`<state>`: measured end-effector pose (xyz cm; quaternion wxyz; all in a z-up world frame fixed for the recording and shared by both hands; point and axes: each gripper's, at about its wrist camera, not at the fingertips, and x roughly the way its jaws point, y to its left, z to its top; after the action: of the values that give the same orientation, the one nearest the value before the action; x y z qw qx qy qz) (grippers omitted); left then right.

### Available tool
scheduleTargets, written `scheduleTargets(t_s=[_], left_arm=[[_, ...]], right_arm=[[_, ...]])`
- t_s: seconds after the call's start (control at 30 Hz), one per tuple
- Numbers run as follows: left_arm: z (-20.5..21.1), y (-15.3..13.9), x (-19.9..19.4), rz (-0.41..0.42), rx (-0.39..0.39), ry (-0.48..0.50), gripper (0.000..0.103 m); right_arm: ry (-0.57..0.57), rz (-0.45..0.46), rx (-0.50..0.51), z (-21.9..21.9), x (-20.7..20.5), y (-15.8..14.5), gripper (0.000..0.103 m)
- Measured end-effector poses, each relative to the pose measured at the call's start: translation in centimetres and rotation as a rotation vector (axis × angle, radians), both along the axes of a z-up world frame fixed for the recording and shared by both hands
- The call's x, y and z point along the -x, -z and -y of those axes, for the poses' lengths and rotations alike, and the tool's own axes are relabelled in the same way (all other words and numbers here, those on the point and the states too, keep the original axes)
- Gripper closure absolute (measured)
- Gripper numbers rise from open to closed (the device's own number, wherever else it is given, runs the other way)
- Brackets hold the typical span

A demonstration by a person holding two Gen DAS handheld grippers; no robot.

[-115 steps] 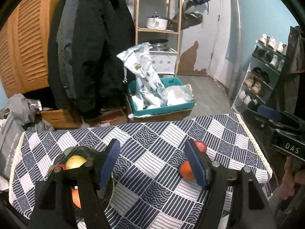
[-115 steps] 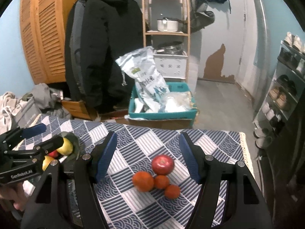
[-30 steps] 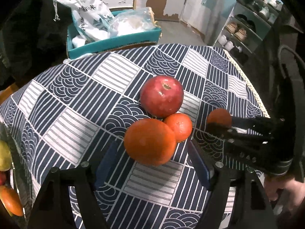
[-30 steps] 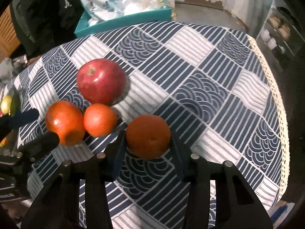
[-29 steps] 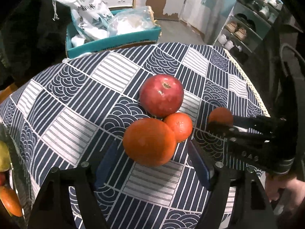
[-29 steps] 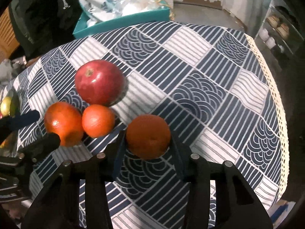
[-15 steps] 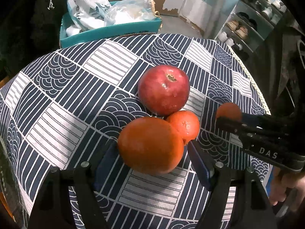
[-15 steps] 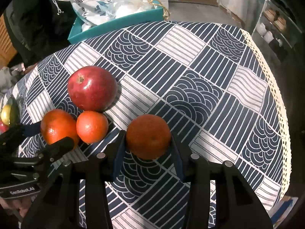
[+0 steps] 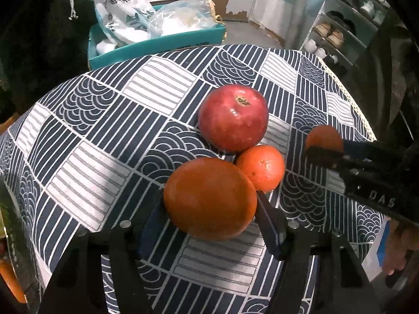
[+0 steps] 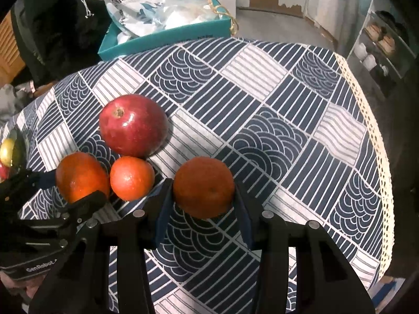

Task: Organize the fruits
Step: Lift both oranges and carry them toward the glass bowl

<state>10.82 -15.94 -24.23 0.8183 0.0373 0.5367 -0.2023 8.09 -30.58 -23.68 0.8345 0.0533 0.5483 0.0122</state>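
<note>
The left gripper (image 9: pixel 209 225) is closing around the large orange (image 9: pixel 209 198), which touches the small tangerine (image 9: pixel 260 168) mid-table; a pad could nudge that neighbour and set it rolling. The right gripper (image 10: pixel 203 209), clamped on another orange (image 10: pixel 203 187) nearer the lace edge, also points steeply down.

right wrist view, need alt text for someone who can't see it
The right gripper is shut on an orange on a navy patterned tablecloth. To its left sit a small tangerine, a red apple and a larger orange between the closing jaws of the left gripper.
</note>
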Motion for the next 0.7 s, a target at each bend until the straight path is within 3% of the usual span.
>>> scheduleTargets(t_s=[0.37,0.7], left_arm=[[-2.2,-2.4,-0.1,0.036,0.014,-0.081,0.035],[-3.1,-6.7,1.0,0.136,0.016,-0.111,0.035]], right_arm=[[-0.015,0.093,0.031,-0.8,0.4,-3.6,0.059],[-0.041,0.182,0.036,-2.0,0.8,-7.4,0.059]])
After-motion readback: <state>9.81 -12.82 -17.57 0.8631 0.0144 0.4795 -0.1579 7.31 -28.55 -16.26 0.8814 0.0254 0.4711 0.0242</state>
